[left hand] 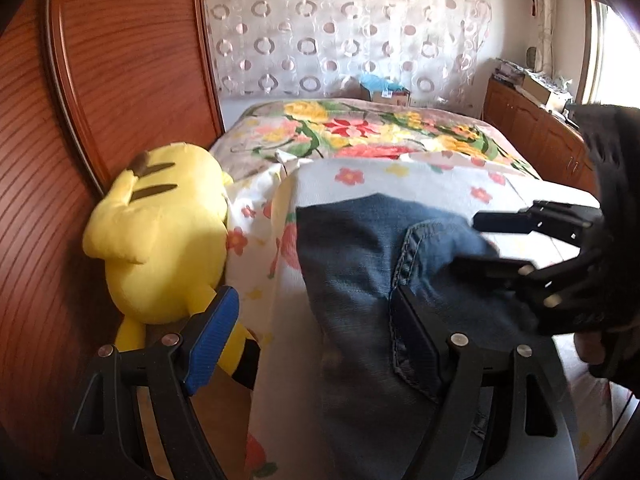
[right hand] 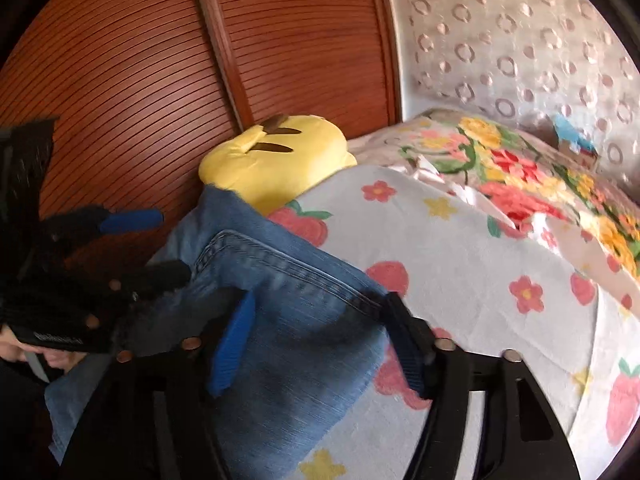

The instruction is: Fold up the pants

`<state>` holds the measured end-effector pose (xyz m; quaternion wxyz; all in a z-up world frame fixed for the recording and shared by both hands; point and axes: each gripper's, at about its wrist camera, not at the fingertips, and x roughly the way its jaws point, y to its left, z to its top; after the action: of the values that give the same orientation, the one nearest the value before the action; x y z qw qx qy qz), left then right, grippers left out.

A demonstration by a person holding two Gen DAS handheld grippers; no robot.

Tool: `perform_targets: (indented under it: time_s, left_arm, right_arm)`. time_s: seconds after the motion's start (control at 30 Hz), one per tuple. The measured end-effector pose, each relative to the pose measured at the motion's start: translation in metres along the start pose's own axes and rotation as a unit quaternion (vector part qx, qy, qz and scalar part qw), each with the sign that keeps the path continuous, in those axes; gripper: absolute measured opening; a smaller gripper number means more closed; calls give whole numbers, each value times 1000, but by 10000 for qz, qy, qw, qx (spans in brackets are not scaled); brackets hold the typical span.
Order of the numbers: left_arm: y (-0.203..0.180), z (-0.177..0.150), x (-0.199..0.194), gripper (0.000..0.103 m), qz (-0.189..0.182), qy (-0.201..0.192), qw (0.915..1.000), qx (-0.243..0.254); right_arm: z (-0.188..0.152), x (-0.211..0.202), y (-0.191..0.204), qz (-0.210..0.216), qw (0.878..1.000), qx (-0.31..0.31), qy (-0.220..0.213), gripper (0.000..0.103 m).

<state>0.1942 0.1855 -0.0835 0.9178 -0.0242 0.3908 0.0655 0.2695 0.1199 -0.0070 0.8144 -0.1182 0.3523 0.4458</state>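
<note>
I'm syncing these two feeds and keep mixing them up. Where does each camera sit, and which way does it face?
Left wrist: on the left gripper, looking down the bed towards the curtain; right gripper at right.
Right wrist: on the right gripper, facing the wooden doors; left gripper at left.
Shared: jeans, yellow plush, both grippers.

Black tongs (left hand: 316, 332), ribbed blue pads (left hand: 212, 340)
</note>
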Motion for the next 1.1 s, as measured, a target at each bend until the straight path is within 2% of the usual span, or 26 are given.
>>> perform_targets:
  time_s: [0.1, 0.43, 0.53, 0.7, 0.83, 0.93, 1.0, 1.1]
  left_arm:
    - [1, -4, 7, 80, -58, 57, 10000, -25]
    - [3, -8, 16, 80, -127, 136, 9998, -66]
    - [2, -7, 16, 80, -119, 132, 9998, -66]
    - [3, -7, 17, 80, -122, 139, 9998, -56]
    - [5, -5, 19, 80, -127, 126, 9998, -35]
    - [5, -4, 19, 80, -151, 130, 9998, -65]
    - [6, -3, 18, 80, -168, 128, 9997, -102]
    - [8, -3, 12, 80, -161, 74, 9998, -124]
  right_arm:
    - [-3, 10, -11, 169, 9995, 249, 105, 82]
    - [-3, 37, -25, 677, 9959, 545, 240, 81]
    - [-1, 42, -29, 789, 9949, 583, 252, 77]
    - [0, 49, -33, 963, 9934, 557, 265, 63]
    - [1, 53, -35, 1016, 9927, 597, 237, 60]
    - [2, 55, -38, 1119, 9912, 661, 246, 52]
    - [5, 52, -35, 1077, 9924, 544, 230, 41]
    - [11, 40, -26, 1081, 9933, 384, 135, 31]
